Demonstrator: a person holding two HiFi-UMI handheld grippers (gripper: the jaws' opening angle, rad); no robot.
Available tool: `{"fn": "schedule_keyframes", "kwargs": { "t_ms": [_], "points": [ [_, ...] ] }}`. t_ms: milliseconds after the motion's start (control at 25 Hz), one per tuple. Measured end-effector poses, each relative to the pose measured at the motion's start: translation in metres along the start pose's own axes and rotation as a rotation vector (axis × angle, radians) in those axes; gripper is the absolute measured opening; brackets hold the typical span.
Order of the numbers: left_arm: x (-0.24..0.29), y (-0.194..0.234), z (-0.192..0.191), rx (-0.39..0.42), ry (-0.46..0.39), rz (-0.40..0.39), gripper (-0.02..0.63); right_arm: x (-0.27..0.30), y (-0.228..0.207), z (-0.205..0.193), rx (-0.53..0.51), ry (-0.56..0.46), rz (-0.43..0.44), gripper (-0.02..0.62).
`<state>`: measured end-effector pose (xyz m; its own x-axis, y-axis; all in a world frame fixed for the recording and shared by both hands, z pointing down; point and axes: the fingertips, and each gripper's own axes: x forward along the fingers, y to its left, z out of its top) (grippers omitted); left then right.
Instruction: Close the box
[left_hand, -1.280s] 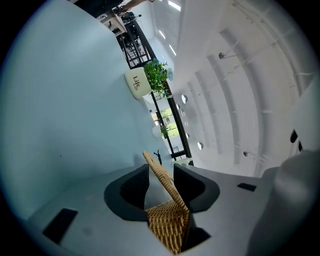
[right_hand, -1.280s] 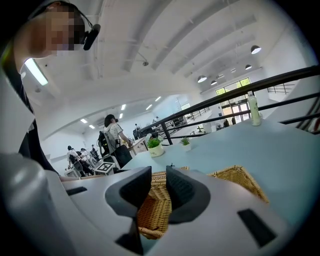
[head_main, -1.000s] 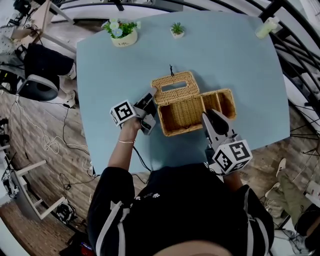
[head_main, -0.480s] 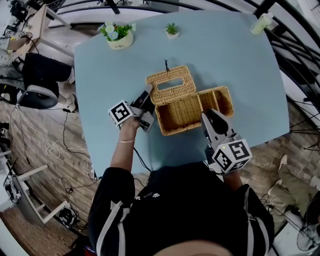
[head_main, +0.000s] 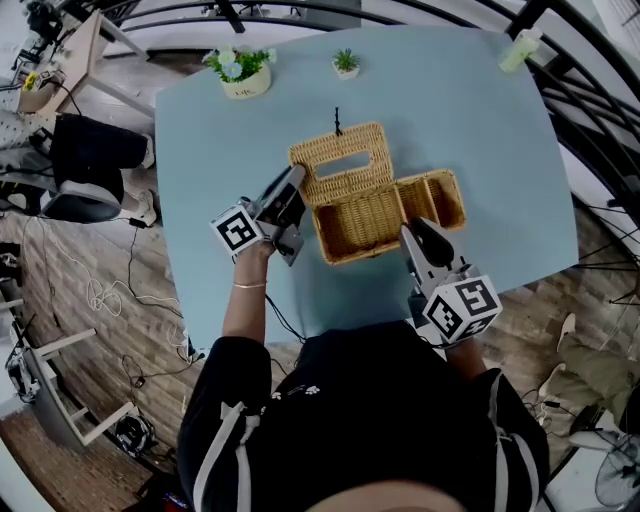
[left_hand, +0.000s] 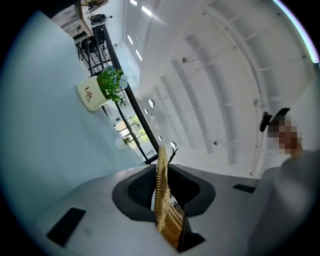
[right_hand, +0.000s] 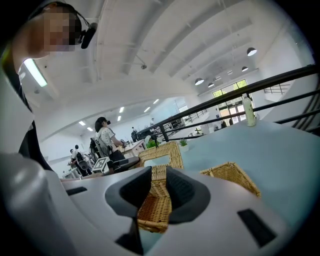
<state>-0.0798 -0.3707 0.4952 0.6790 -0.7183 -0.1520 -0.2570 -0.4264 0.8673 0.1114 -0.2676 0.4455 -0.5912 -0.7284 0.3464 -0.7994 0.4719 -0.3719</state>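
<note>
Two grips carry this step, which I judge to be the swinging of the lid over the open body. The left claw (head_main: 296, 176) has just been closing its jaws. They are now clamped on the side edge of the flat woven wicker lid with an oblong slot (head_main: 345, 182). In the left gripper view this lid stands edge-on and almost upright between the dark pads.

The right claw (head_main: 409, 233) has its jaws together on the near wall of the straw-coloured rectangular wicker box (head_main: 350, 250). It grips just where the smaller wicker section (head_main: 432, 200) joins the body. So the body is pinned on the pale blue table (head_main: 480, 120).

To do it well, I think the left claw should follow an arc around the far long rim, where the lid seems hinged, and not pull straight. The thin wicker edge bends easily and may slip from the pads. The right claw should hold firm until the lid passes the upright. Then it must leave the wall, otherwise the lid lands on its jaws.

The box lies between the two claws: its lid is inside the left one and its near wall inside the right one.
</note>
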Motion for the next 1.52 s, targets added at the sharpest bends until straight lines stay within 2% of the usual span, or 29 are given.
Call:
{"fn": "schedule_keyframes", "kwargs": {
  "t_ms": [200, 680, 880, 1080, 1160, 1280, 1520],
  "points": [
    [0.001, -0.016, 0.001, 0.17, 0.059, -0.038, 0.057, 0.006, 0.003, -0.001, 0.004, 0.004, 0.018, 0.091],
    [-0.007, -0.04, -0.013, 0.314, 0.117, -0.134, 0.057, 0.068, 0.039, 0.043, -0.197, -0.041, 0.081, 0.092],
    [-0.01, -0.045, -0.019, 0.338, 0.144, -0.166, 0.057, 0.091, 0.043, 0.056, -0.251, -0.053, 0.043, 0.092],
    [-0.014, -0.051, -0.021, 0.378, 0.164, -0.178, 0.057, 0.101, 0.056, 0.063, -0.294, -0.071, 0.049, 0.091],
    [-0.015, -0.052, -0.022, 0.388, 0.17, -0.178, 0.057, 0.102, 0.056, 0.065, -0.289, -0.077, 0.039, 0.078],
    [-0.016, -0.053, -0.023, 0.399, 0.176, -0.175, 0.057, 0.102, 0.049, 0.065, -0.264, -0.077, 0.011, 0.017],
    [-0.018, -0.055, -0.024, 0.392, 0.17, -0.159, 0.061, 0.095, 0.047, 0.061, -0.221, -0.079, 0.029, 0.014]
  ]
}}
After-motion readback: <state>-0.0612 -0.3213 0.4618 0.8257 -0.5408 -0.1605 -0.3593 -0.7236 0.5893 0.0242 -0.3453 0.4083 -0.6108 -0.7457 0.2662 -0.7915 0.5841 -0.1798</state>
